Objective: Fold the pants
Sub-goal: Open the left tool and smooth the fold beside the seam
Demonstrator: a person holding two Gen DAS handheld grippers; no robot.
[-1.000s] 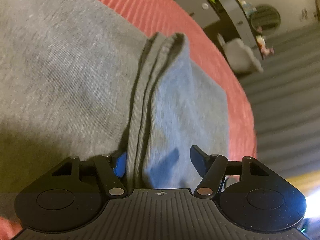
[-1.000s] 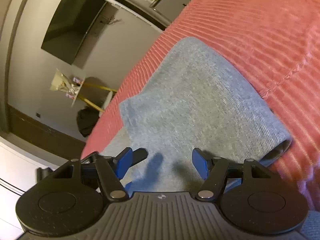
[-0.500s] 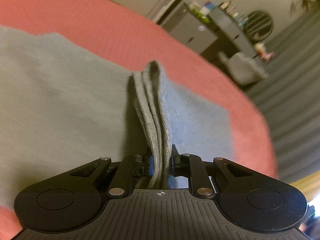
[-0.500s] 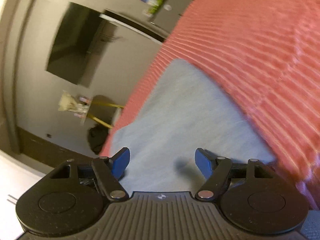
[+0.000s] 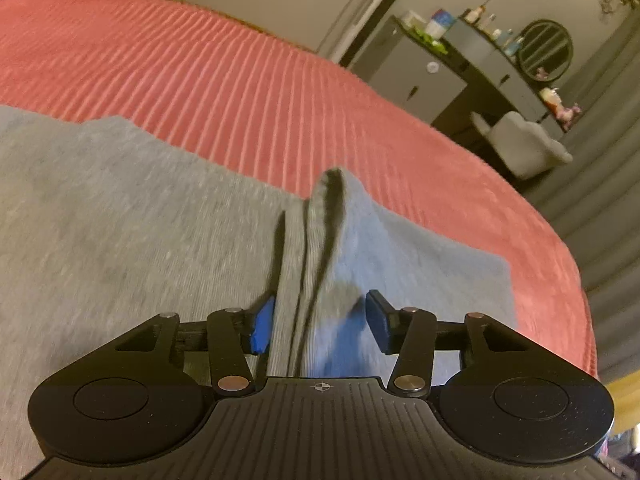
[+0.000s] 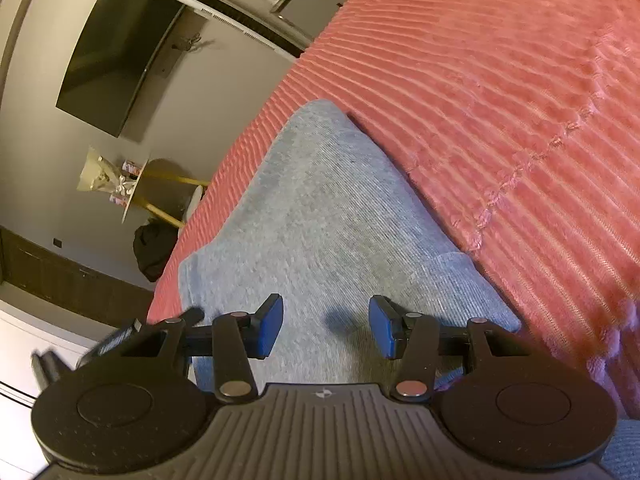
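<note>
Grey pants (image 5: pixel 120 220) lie spread on a red ribbed bedcover (image 5: pixel 240 92). A raised fold of the cloth (image 5: pixel 320 220) runs up from between the jaws of my left gripper (image 5: pixel 320 326). Those jaws are opening; the left blue pad (image 5: pixel 262 328) is beside the fold and the right pad stands clear of it. In the right wrist view a folded end of the pants (image 6: pixel 320 208) lies flat near the bed's edge. My right gripper (image 6: pixel 326 326) hovers over it with its jaws closing, and no cloth is pinched between them.
Past the bed's far side stand a grey dresser with bottles (image 5: pixel 440 72), a round mirror (image 5: pixel 546 50) and a pale chair (image 5: pixel 524 144). The right wrist view shows a wall television (image 6: pixel 116 48), a small round table (image 6: pixel 132 188) and a dark bag (image 6: pixel 154 248) on the floor.
The left gripper pinched the raised fold half a second ago and has now let go and risen. The right jaws have narrowed over the flat cloth.
</note>
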